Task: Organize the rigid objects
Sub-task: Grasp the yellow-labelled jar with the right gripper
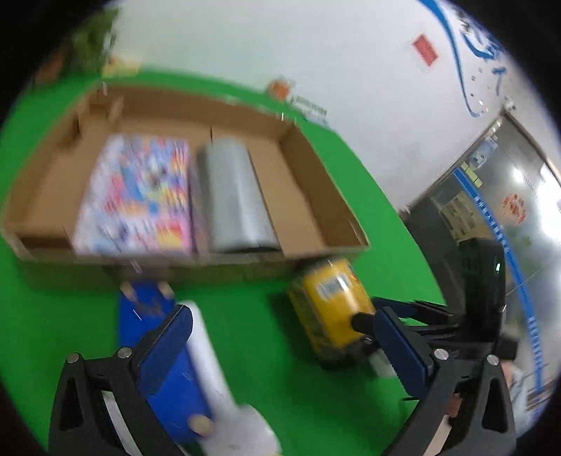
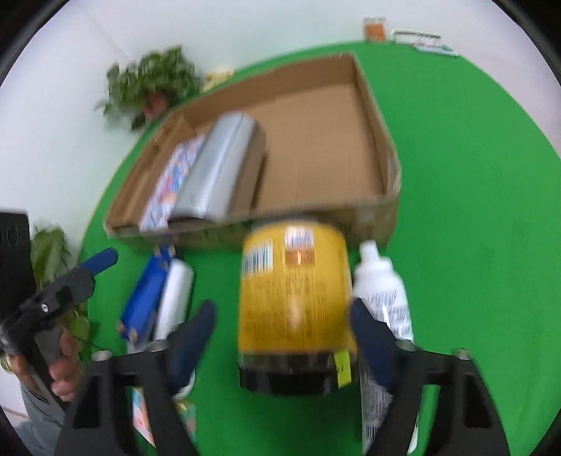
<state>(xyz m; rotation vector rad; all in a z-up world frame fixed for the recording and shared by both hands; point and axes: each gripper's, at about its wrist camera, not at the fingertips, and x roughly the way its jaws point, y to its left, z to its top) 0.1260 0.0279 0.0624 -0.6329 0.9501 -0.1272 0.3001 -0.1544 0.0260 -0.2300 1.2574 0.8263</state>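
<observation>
A shallow cardboard box [image 1: 315,196] [image 2: 382,140] lies on the green table and holds a colourful flat pack [image 1: 140,196] [image 2: 171,182] and a silver roll [image 1: 235,196] [image 2: 214,168]. A yellow can [image 2: 294,294] [image 1: 329,308] lies in front of the box. My right gripper [image 2: 280,329] is open with a finger on each side of the can; I cannot tell if the pads touch it. My left gripper [image 1: 280,336] is open and empty over a blue box [image 1: 154,336] [image 2: 147,298] and a white roll [image 1: 207,357] [image 2: 175,298].
A white spray bottle [image 2: 382,301] lies right of the can, against my right finger. Potted plants [image 2: 154,80] stand behind the table at the left. Small items [image 2: 375,28] sit at the table's far edge. The box's right half shows bare cardboard.
</observation>
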